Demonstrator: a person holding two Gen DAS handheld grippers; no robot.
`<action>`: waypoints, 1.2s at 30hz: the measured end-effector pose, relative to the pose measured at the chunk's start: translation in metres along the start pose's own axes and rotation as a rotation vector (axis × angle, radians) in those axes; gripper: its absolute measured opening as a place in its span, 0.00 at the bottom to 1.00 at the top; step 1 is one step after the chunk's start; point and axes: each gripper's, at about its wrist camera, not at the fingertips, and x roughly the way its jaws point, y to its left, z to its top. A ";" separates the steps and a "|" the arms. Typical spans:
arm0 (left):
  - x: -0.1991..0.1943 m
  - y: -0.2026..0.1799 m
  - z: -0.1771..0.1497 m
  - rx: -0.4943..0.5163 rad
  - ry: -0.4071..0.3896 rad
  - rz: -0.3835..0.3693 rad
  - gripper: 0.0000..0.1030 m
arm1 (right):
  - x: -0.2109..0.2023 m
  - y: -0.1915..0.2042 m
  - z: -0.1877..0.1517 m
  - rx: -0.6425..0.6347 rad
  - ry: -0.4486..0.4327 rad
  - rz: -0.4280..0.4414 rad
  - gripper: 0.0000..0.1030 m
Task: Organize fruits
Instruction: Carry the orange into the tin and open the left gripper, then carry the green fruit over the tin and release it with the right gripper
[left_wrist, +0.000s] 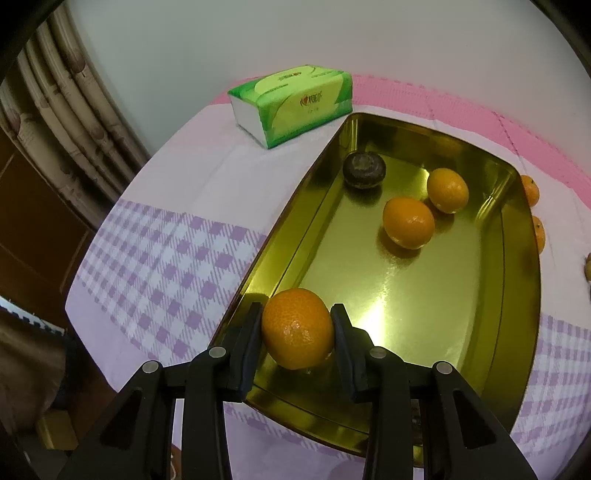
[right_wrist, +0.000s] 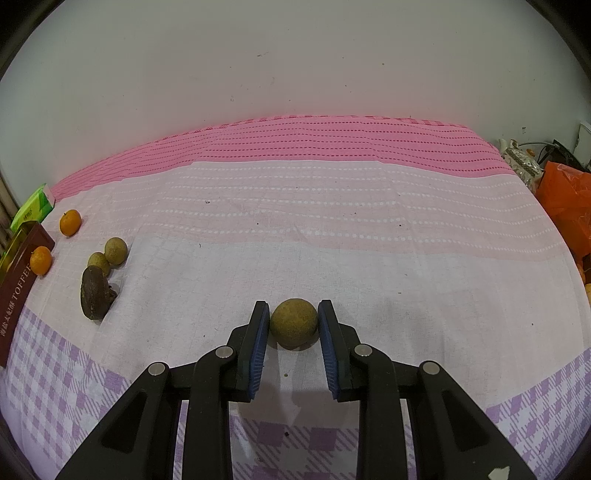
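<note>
My left gripper (left_wrist: 297, 325) is shut on an orange mandarin (left_wrist: 297, 328), held over the near left corner of a gold metal tray (left_wrist: 517, 317). Inside the tray lie two more mandarins (left_wrist: 408, 221) (left_wrist: 447, 190) and a dark round fruit (left_wrist: 364, 171). My right gripper (right_wrist: 293, 323) is shut on a brownish-green round fruit (right_wrist: 293, 323) just above the cloth. In the right wrist view, at the left, lie two mandarins (right_wrist: 70, 222) (right_wrist: 40, 260), two brownish-green fruits (right_wrist: 115, 251) (right_wrist: 98, 263) and a dark brown fruit (right_wrist: 94, 291).
A green tissue pack (left_wrist: 291, 101) lies behind the tray near the wall. A dark red box side marked TOFFEE (right_wrist: 16, 295) stands at the left edge in the right wrist view. An orange plastic bag (right_wrist: 567, 206) sits at the far right. The cloth's near edge drops off.
</note>
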 end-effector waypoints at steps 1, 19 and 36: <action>0.001 0.000 0.000 0.000 0.002 0.001 0.36 | 0.000 0.000 0.000 0.000 0.000 0.000 0.24; -0.004 -0.011 -0.004 0.053 -0.025 0.078 0.49 | 0.000 0.002 -0.001 -0.003 0.002 -0.005 0.23; -0.046 0.004 0.006 -0.026 -0.105 0.049 0.62 | -0.046 0.051 -0.005 0.019 -0.004 0.189 0.21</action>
